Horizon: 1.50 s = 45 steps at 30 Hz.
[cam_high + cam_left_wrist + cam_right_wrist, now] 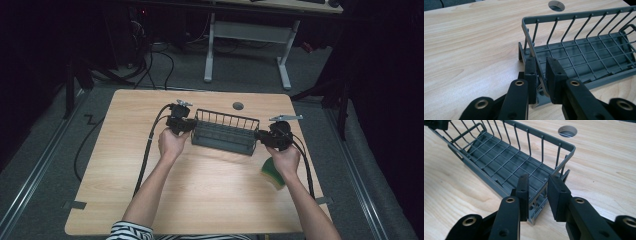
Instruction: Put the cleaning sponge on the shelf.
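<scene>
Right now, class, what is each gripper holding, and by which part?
Both hold the grey wire rack: the left gripper clamps its left end wall, the right gripper its right end wall.

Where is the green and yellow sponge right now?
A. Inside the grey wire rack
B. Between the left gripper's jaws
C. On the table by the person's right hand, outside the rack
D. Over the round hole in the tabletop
C: in the high view the sponge lies on the wooden table just beside the right hand, clear of the grey wire rack, which holds nothing.

Lab (cabled floor (150, 60), desks (250, 30))
</scene>
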Each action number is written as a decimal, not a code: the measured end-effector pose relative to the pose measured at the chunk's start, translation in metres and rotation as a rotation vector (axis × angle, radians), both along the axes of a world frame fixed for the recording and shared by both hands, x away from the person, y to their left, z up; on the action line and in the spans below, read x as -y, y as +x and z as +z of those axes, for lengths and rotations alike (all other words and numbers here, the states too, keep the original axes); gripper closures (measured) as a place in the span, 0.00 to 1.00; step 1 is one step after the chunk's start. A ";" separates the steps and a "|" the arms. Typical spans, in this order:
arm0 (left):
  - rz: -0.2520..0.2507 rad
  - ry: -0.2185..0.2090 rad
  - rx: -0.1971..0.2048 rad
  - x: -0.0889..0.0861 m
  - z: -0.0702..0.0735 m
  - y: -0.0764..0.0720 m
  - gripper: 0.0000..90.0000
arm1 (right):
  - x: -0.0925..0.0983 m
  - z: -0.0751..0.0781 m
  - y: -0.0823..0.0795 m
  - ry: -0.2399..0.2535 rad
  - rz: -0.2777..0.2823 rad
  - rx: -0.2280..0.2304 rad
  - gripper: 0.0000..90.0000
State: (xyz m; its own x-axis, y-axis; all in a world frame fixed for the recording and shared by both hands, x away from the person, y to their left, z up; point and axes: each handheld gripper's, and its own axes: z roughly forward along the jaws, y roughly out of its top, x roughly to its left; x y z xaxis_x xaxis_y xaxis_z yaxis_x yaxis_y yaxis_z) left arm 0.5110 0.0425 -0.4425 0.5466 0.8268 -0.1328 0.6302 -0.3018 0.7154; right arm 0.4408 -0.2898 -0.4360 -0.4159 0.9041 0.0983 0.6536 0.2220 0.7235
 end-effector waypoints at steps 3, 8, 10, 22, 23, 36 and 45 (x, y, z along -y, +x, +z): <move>-0.003 0.019 0.000 -0.003 0.001 -0.005 0.89 | -0.004 0.001 -0.006 -0.012 0.021 0.007 0.80; -0.018 -0.005 -0.008 -0.010 0.000 -0.015 0.88 | -0.005 0.000 -0.017 0.001 0.041 0.012 0.80; -0.019 -0.017 -0.012 -0.012 0.000 -0.017 0.88 | -0.006 0.000 -0.019 -0.003 0.044 0.009 0.80; -0.016 -0.019 0.013 -0.023 -0.002 -0.042 0.87 | -0.013 0.000 -0.037 -0.005 0.086 0.016 0.80; -0.015 -0.022 0.012 -0.023 -0.002 -0.042 0.87 | -0.013 0.000 -0.037 -0.004 0.087 0.016 0.79; -0.004 -0.065 0.068 -0.025 0.002 -0.048 0.63 | -0.011 0.001 -0.037 0.019 0.074 0.022 0.61; 0.004 -0.100 0.134 -0.042 0.012 -0.063 0.47 | -0.005 0.009 -0.043 0.059 0.049 0.084 0.50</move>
